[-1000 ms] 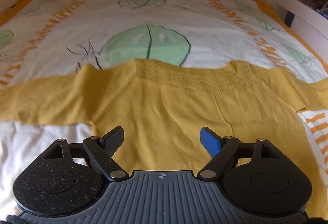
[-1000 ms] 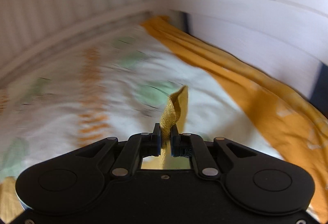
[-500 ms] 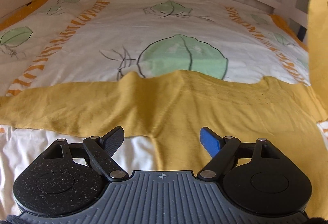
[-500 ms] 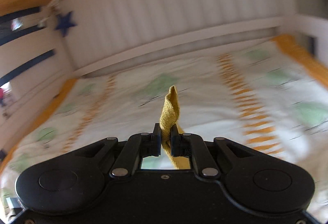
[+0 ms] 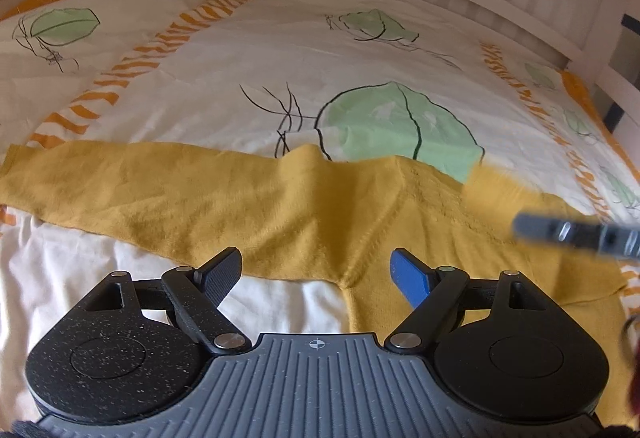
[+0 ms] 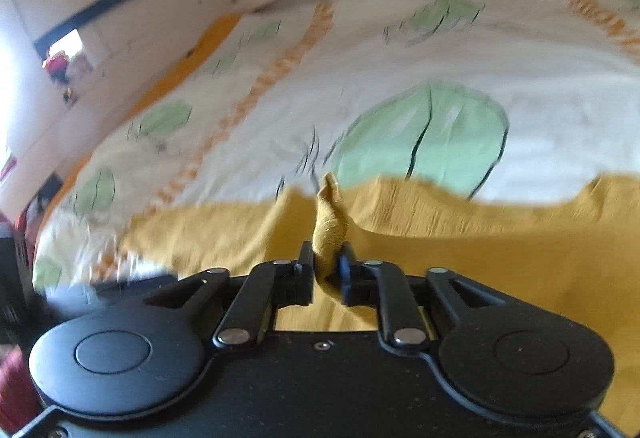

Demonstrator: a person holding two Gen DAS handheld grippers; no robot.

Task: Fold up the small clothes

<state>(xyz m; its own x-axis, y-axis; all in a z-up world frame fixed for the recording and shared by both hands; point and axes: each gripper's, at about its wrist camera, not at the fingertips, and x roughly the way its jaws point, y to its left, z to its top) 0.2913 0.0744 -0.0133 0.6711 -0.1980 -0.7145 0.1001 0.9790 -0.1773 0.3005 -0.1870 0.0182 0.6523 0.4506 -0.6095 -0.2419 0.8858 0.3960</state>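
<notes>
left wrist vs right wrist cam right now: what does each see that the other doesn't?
Left wrist only: the open left gripper over the sweater's armpit, the left sleeve spread flat, and the right gripper entering blurred.

Right wrist only: the right gripper shut on a sweater fold.

Both: the yellow sweater on the leaf-print bedsheet.

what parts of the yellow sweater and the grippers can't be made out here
- Yellow sweater hem: left wrist view, hidden behind the open left gripper body and cut off by the bottom edge.
- Right sleeve: left wrist view, smeared by motion blur; how it lies is unclear.
- Right gripper: shut on a sweater fold in its own view; only a blurred streak in the left wrist view.
- Bedspread print: right wrist view, blurred.
</notes>
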